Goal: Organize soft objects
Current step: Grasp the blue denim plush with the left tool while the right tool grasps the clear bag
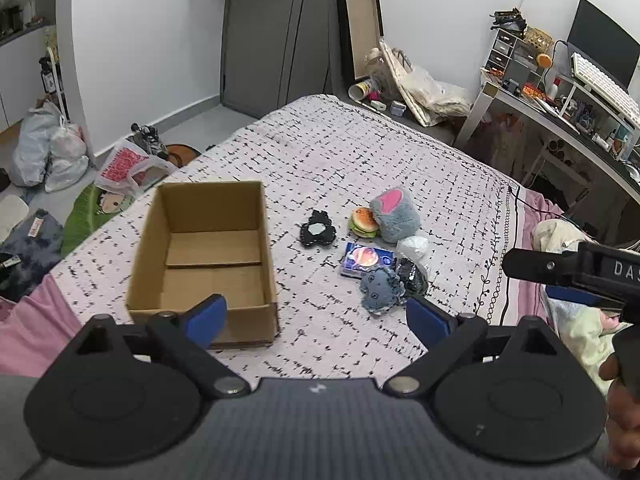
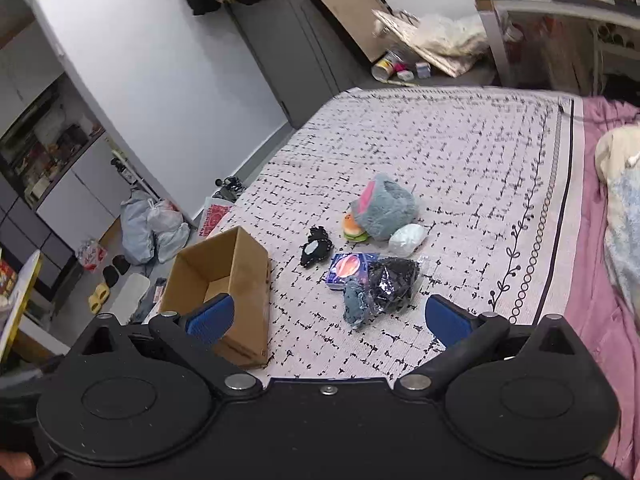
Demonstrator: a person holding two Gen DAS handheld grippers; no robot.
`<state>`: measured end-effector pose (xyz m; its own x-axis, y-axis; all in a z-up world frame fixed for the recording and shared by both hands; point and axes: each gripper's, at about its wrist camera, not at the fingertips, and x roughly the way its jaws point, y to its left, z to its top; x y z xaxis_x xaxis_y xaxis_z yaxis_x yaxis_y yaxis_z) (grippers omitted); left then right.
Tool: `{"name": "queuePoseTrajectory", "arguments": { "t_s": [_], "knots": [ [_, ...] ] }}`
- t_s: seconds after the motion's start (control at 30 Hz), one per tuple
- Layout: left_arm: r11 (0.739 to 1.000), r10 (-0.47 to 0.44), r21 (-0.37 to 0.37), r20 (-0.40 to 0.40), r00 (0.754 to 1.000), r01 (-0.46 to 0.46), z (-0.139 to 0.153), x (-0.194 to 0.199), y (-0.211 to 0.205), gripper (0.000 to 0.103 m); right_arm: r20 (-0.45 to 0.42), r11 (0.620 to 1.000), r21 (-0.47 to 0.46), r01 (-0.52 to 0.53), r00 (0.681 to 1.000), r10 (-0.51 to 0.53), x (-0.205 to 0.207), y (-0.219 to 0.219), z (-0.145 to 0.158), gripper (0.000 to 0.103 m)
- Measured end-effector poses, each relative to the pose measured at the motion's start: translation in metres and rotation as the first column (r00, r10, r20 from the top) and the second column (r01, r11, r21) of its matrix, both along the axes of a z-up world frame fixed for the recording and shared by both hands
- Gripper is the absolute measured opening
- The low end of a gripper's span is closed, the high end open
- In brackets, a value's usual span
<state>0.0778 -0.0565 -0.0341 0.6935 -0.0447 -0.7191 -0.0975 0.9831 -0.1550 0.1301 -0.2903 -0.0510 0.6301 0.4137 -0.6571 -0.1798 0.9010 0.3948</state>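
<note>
An open, empty cardboard box [image 1: 208, 256] [image 2: 224, 280] stands on the patterned bedspread [image 1: 360, 152]. To its right lies a cluster of soft things: a grey-and-pink plush [image 1: 394, 214] [image 2: 382, 208], a burger toy [image 1: 363, 221] [image 2: 354, 229], a black plush [image 1: 317, 229] [image 2: 317, 247], a blue packet [image 1: 366, 260] [image 2: 347, 269], a white bundle [image 1: 413, 247] [image 2: 407, 239], a blue-grey plush [image 1: 380, 285] [image 2: 355, 300] and a black bagged item [image 1: 412, 274] [image 2: 392, 282]. My left gripper [image 1: 316, 320] is open and empty, above the box's near corner. My right gripper [image 2: 330, 318] is open and empty, short of the cluster.
The bed's left edge drops to a floor with bags [image 1: 48, 148] and clothes. A cluttered desk [image 1: 560, 96] stands at the far right. A pillow and pink sheet [image 2: 600, 240] lie on the right. The right gripper's body [image 1: 580, 272] shows in the left wrist view.
</note>
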Motion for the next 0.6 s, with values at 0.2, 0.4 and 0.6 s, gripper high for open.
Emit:
{"name": "queuePoseTrajectory", "arguments": {
  "t_s": [0.2,0.4,0.6],
  "knots": [
    [1.000,-0.003,-0.021,-0.022,1.000,0.003,-0.012,0.023,-0.011,0.096,-0.035,0.999,0.024,0.038,0.999,-0.037,0.024,-0.010,-0.008,0.102],
    [0.998,-0.029,-0.051,-0.038,0.999,0.027,-0.028,0.050,-0.023,0.094,-0.039,0.994,0.098,0.045,0.998,-0.042,0.044,-0.017,-0.034,0.101],
    [0.998,-0.059,-0.030,-0.069,0.996,0.057,-0.048,0.085,-0.033,0.093,-0.064,0.990,0.129,0.061,0.997,-0.053,0.057,-0.022,-0.064,0.094]
  ]
}}
